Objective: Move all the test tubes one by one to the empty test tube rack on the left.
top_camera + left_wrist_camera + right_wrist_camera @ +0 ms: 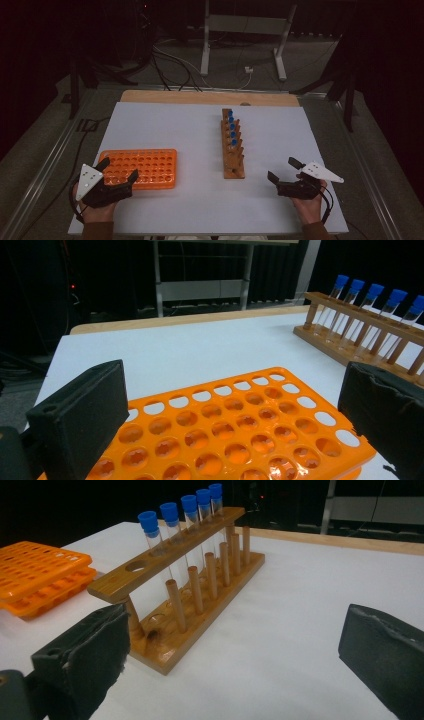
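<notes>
An orange tube tray (141, 168) (235, 432) (40, 575) full of empty holes lies at the front left of the white table. A wooden tube rack (233, 145) (192, 587) (360, 337) stands in the middle, holding several blue-capped test tubes (231, 125) (172, 532) (372, 302); its nearest hole is empty. My left gripper (119, 170) (235, 415) hovers open at the tray's near left corner, nothing between its jaws. To the right of the rack's near end my right gripper (284, 170) (230, 645) is open and holds nothing.
The white table top (190, 130) ends in a wooden strip (200, 97) at the far edge. Beyond it are a metal stand (245, 35) and cables on a dark floor. Open table lies between tray and rack and right of the rack.
</notes>
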Demonstrator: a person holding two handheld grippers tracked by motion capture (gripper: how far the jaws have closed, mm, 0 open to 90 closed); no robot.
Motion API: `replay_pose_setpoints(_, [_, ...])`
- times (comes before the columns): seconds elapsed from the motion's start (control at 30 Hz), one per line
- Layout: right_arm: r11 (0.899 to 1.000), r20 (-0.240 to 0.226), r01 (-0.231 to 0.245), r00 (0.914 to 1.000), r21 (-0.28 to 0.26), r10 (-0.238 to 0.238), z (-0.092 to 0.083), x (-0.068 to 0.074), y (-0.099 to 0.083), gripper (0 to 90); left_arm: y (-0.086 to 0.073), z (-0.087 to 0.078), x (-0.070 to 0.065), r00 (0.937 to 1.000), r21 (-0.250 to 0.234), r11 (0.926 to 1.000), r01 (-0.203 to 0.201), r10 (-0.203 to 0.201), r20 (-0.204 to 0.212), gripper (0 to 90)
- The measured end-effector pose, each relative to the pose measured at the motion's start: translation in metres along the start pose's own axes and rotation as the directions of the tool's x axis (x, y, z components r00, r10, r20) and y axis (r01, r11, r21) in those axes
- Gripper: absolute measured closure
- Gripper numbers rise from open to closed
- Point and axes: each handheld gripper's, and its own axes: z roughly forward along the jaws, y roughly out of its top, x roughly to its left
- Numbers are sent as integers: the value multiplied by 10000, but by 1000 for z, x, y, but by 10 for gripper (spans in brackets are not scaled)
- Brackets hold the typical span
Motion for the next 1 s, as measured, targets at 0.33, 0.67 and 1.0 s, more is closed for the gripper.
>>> replay_pose_setpoints(0.33, [9998,-147,156,9998,104,-155,-2,3,9,0,1,-4,3,9988,-210,9997,82,-92,-471,6])
replay_pose_setpoints(0.67, [9998,-497,75,9987,184,-65,1,-4,28,0,-5,-1,5,9977,57,9994,332,-328,-593,7])
replay_pose_setpoints(1.0, [9986,-1012,500,9935,-190,-517,30,7,59,0,-7,3,1,9988,202,9995,223,-214,-437,7])
